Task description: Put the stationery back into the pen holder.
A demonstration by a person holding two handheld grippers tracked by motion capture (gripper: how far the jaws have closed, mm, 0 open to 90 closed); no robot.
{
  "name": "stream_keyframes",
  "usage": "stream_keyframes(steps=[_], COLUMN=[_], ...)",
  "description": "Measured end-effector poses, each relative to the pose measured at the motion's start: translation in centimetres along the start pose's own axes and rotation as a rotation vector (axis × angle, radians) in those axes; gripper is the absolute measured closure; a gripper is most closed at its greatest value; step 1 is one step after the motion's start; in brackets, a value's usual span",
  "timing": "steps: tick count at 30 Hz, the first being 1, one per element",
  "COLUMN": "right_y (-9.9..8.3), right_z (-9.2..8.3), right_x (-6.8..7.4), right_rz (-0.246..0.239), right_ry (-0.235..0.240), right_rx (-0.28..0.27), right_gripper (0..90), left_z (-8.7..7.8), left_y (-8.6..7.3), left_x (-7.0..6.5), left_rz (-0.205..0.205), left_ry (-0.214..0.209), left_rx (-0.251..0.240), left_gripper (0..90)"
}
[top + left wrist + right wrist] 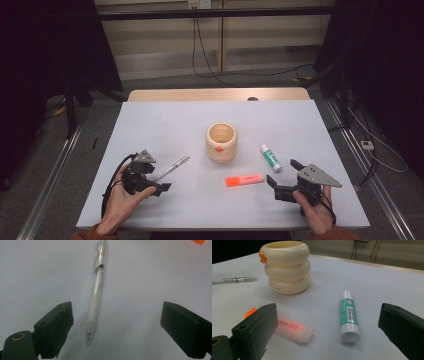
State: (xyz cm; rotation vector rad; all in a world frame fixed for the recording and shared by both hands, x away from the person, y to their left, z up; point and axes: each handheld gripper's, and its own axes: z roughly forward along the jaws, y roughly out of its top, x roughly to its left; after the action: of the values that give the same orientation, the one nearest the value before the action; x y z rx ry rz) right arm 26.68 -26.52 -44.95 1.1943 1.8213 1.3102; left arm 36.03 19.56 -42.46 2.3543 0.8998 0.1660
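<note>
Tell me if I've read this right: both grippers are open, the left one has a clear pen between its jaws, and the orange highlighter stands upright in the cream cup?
Not quite. The highlighter lies flat on the table in front of the cup, as the high view shows. The rest holds: the left gripper and the right gripper are open, and the pen lies between the left one's jaws.

A white table (pixel 150 125) stands on grey floor (pixel 80 150) before a panelled wall (pixel 260 35).
</note>
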Motion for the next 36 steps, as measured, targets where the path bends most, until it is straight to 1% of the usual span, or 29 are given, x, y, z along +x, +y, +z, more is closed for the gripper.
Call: stream_keyframes(steps=[1, 2, 3, 4, 5, 6, 7, 8, 9, 10, 11, 12, 13, 16, 18, 19, 20, 22, 23, 24, 25, 28, 29, 31, 32, 33, 34, 35, 36], right_y=[0.0, 0.0, 0.0, 0.0, 0.0, 0.0, 0.0, 0.0, 0.0, 0.0, 0.0, 0.0, 0.0, 0.0, 0.0, 0.0, 0.0, 0.0, 0.0, 0.1, 0.0, 0.0, 0.0, 0.0, 0.0, 0.0, 0.0, 0.0, 0.0], right_z=[0.0, 0.0, 0.0, 0.0, 0.1, 0.1, 0.1, 0.1, 0.1, 0.1, 0.2, 0.2, 0.2, 0.2, 0.2, 0.2, 0.2, 0.3, 0.3, 0.3, 0.3, 0.4, 0.4, 0.4, 0.4, 0.3, 0.3, 0.3, 0.3], right_x=[0.0, 0.0, 0.1, 0.1, 0.0, 0.0, 0.1, 0.1, 0.1, 0.1, 0.1, 0.1, 0.1, 0.1, 0.1, 0.0, 0.0, 0.0, 0.1, 0.1, 0.1, 0.1, 0.1, 0.1, 0.1, 0.1, 0.1, 0.2, 0.2], right_rz=[-0.002, -0.002, -0.002, -0.002, -0.004, -0.004, -0.003, -0.003, -0.006, -0.006, -0.006, -0.006, -0.006, -0.005, -0.005, -0.004, -0.004, -0.005, -0.006, -0.005, -0.007, -0.007, -0.007, -0.011, -0.011, -0.011, -0.012, -0.013, -0.013], right_ry=[0.001, 0.001, 0.004, 0.004, 0.006, 0.006, 0.008, 0.008, 0.01, 0.01, 0.01, 0.01, 0.01, 0.01, 0.009, 0.007, 0.007, 0.008, 0.01, 0.011, 0.013, 0.013, 0.013, 0.012, 0.012, 0.012, 0.012, 0.012, 0.012], right_rx=[0.002, 0.002, 0.001, 0.001, 0.003, 0.003, 0.003, 0.003, 0.002, 0.002, 0.004, 0.004, 0.005, 0.005, 0.005, 0.007, 0.007, 0.007, 0.007, 0.007, 0.01, 0.011, 0.011, 0.011, 0.011, 0.012, 0.011, 0.012, 0.012], right_gripper=[2.3, 2.3, 2.4, 2.4, 2.4, 2.4, 2.4, 2.4, 2.4, 2.4, 2.4, 2.4, 2.4, 2.4, 2.4, 2.4, 2.4, 2.4, 2.4, 2.4, 2.4, 2.4, 2.4, 2.4, 2.4, 2.4, 2.4, 2.4, 2.4], left_z=[0.1, 0.1, 0.0, 0.0, 0.0, 0.1, 0.1, 0.2, 0.2, 0.3, 0.5, 0.5, 0.7, 1.0, 1.4, 1.8, 1.8, 2.2, 2.4, 2.6, 2.9, 2.9, 2.9, 3.0, 3.0, 3.2, 3.2, 3.2, 3.3], left_y=[0.2, 0.2, 0.6, 0.6, 0.9, 1.1, 1.3, 1.4, 1.5, 1.6, 1.8, 1.8, 1.9, 2.1, 2.2, 2.6, 2.6, 3.0, 3.1, 3.2, 3.3, 3.4, 3.4, 3.9, 3.9, 4.0, 4.2, 4.2, 4.3], left_x=[0.4, 0.4, 0.9, 0.9, 1.1, 1.3, 1.5, 1.7, 1.8, 1.8, 1.9, 1.9, 2.0, 2.1, 2.1, 2.2, 2.2, 2.4, 2.4, 2.3, 2.3, 2.3, 2.3, 2.3, 2.3, 2.2, 2.2, 2.2, 2.1], left_rz=[-0.009, -0.009, -0.008, -0.008, 0.002, 0.008, 0.017, 0.015, 0.023, 0.029, 0.044, 0.044, 0.045, 0.051, 0.054, 0.06, 0.06, 0.07, 0.066, 0.071, 0.072, 0.074, 0.065, 0.093, 0.093, 0.087, 0.091, 0.095, 0.09], left_ry=[-0.006, -0.006, -0.011, -0.011, -0.006, 0.014, 0.023, 0.014, 0.008, 0.025, 0.045, 0.045, 0.032, 0.034, 0.026, 0.021, 0.021, 0.019, 0.017, 0.005, -0.001, 0.002, 0.004, 0.004, 0.004, 0.007, 0.003, 0.004, -0.001], left_rx=[0.012, 0.012, 0.026, 0.026, 0.035, 0.042, 0.056, 0.069, 0.083, 0.093, 0.107, 0.107, 0.128, 0.144, 0.155, 0.175, 0.175, 0.185, 0.191, 0.204, 0.216, 0.226, 0.229, 0.264, 0.264, 0.272, 0.286, 0.293, 0.295], left_gripper=[12.4, 12.5, 13.4, 14.9, 16.7, 16.7, 19.8, 19.8, 25.9, 25.9, 34.1, 36.5, 39.2, 47.2, 47.9, 52.4, 54.6, 56.4, 57.4, 57.7, 61.0, 63.2, 63.2, 66.8, 67.3, 67.3, 68.0, 70.8, 70.8])
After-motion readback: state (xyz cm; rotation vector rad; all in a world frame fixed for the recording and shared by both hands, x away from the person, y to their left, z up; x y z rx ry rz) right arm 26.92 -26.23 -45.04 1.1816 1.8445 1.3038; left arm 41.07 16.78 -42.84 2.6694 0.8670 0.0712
